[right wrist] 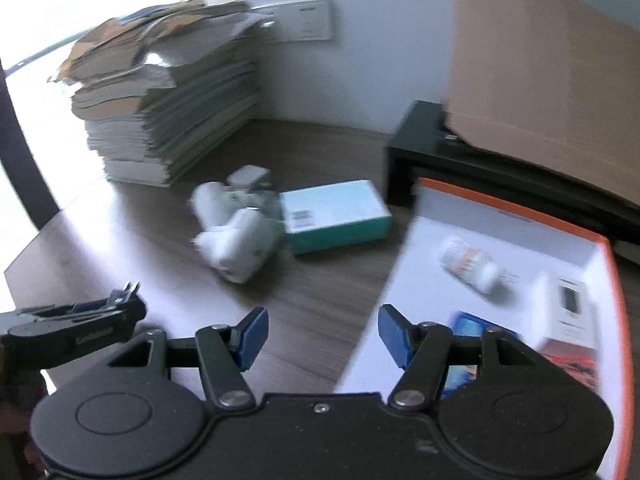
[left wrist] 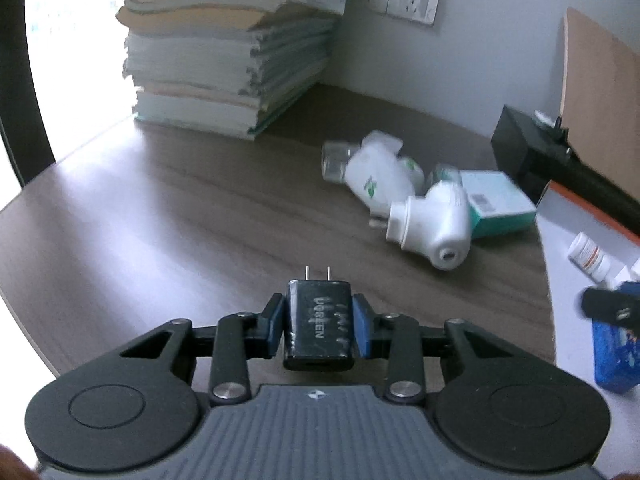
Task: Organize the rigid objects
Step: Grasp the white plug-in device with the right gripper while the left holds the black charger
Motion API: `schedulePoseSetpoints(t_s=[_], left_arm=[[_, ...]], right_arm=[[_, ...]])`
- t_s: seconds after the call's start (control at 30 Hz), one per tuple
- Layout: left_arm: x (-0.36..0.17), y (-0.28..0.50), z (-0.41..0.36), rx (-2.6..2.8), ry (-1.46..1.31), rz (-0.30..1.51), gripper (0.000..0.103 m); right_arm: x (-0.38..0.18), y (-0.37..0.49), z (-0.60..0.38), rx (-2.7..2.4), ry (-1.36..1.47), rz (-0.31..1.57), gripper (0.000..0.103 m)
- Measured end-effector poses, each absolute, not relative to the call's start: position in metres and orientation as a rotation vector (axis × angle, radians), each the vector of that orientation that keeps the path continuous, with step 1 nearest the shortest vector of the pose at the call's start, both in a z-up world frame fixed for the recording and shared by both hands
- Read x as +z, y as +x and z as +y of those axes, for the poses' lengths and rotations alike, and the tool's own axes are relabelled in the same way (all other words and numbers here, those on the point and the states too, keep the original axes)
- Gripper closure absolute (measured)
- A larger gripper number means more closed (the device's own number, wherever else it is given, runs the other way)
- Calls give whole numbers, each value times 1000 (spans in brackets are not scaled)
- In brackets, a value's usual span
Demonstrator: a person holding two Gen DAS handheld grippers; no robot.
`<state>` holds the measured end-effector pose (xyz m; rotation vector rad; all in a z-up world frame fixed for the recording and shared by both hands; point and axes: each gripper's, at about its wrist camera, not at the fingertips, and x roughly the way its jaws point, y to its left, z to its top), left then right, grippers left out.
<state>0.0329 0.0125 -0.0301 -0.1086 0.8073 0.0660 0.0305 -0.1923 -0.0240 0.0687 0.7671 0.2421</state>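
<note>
Now the black UGREEN charger [left wrist: 319, 325] is clamped in the left tongs [left wrist: 319, 326]; the right tongs [right wrist: 321, 336] are held apart. It should be carried level and set into the orange-rimmed box [right wrist: 610, 264] gently.

We note a dark wood-grain table [left wrist: 168, 216]. Directly on it: a tall stack of books [left wrist: 224, 64] at the back by the wall, two white plug-in units [left wrist: 400, 196] lying tumbled together, a teal box [left wrist: 500, 204] touching them, a black stand [right wrist: 424, 148], and what appears, through blur, an orange-rimmed white tray [right wrist: 480, 216].
</note>
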Motion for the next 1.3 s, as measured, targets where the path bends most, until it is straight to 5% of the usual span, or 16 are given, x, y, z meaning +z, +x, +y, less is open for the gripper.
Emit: schedulePoseSetpoints(t_s=[0.73, 0.9, 1.3], left_arm=[[-13, 61, 84, 19, -139, 786, 67], [-16, 65, 84, -8, -131, 792, 67], [-7, 70, 52, -108, -108, 766, 67]], right_arm=[[-77, 148, -96, 234, 113, 884, 1], [-76, 140, -97, 207, 94, 866, 17], [-34, 88, -137, 157, 113, 751, 17]])
